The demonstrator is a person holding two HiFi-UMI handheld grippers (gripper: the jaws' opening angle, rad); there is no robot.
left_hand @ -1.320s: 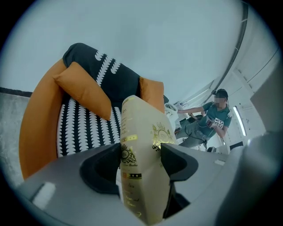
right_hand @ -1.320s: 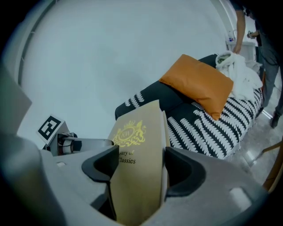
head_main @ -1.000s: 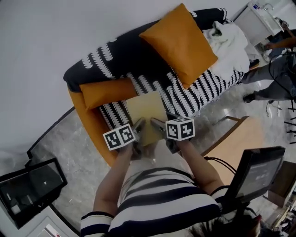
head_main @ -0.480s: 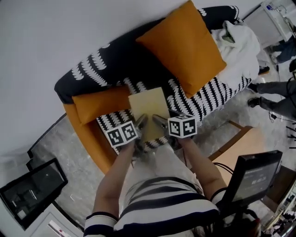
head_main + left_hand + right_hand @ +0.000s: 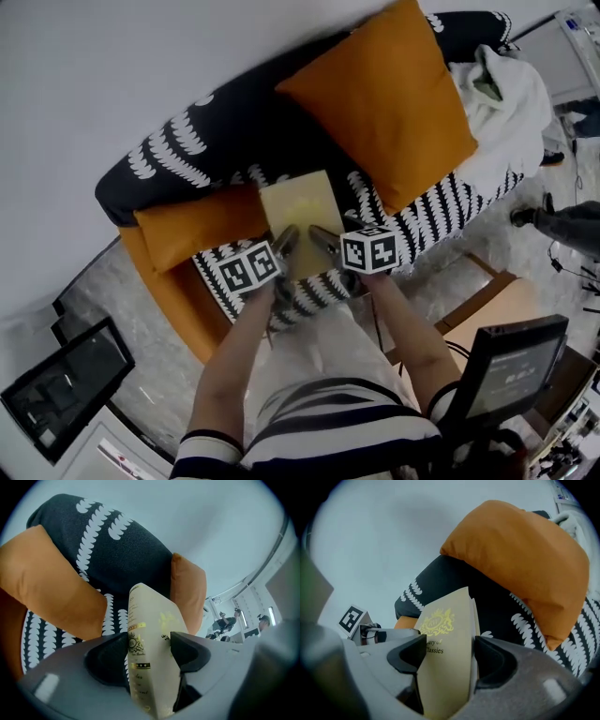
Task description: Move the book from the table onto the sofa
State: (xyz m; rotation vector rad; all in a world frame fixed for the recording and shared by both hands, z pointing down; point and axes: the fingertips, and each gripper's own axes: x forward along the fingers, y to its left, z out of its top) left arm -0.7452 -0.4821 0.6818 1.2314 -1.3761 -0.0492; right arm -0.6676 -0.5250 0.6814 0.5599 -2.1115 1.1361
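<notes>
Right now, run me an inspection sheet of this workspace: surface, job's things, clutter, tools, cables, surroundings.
Surface: sofa, black with a white pattern, on an orange base.
Job's things: cream book held over the sofa seat, between the two cushions; wooden table at lower right.
Clutter: large orange cushion against the backrest, small orange cushion at the left, white cloth on the right end.
Tools: left tool and right tool are each shut on the book's near edge.
Cables: what look like thin dark cables on the floor at the right edge.
Surroundings: left screen, right screen; a person's leg at the right edge.
</notes>
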